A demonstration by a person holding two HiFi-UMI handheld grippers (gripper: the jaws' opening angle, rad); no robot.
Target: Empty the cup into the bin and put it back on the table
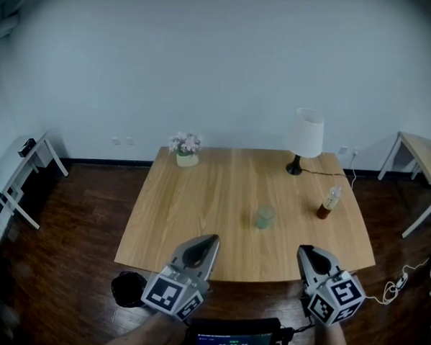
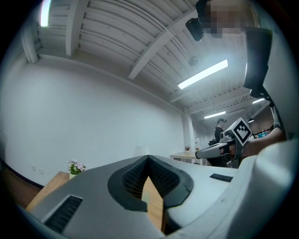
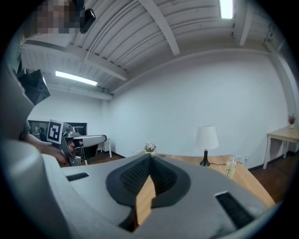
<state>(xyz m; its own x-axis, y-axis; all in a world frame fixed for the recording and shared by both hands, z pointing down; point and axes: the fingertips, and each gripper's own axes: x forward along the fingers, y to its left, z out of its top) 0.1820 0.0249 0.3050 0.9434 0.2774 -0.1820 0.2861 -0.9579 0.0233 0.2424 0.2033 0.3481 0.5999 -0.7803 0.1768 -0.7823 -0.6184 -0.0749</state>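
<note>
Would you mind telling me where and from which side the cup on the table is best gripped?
Probably the side wall at mid-height, coming in level from the near table edge. The cup stands upright and alone near the middle of the table, with the bottle well apart to its right, so that side is open. The right gripper is shut and must open first.

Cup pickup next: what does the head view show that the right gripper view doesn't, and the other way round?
Only the head view: the clear cup mid-table and the dark bin on the floor off the table's near left corner. Only the right gripper view: the ceiling lights and the right gripper's jaws close up, shut with nothing between them. Both: lamp, bottle, flower pot, table, left gripper.
</note>
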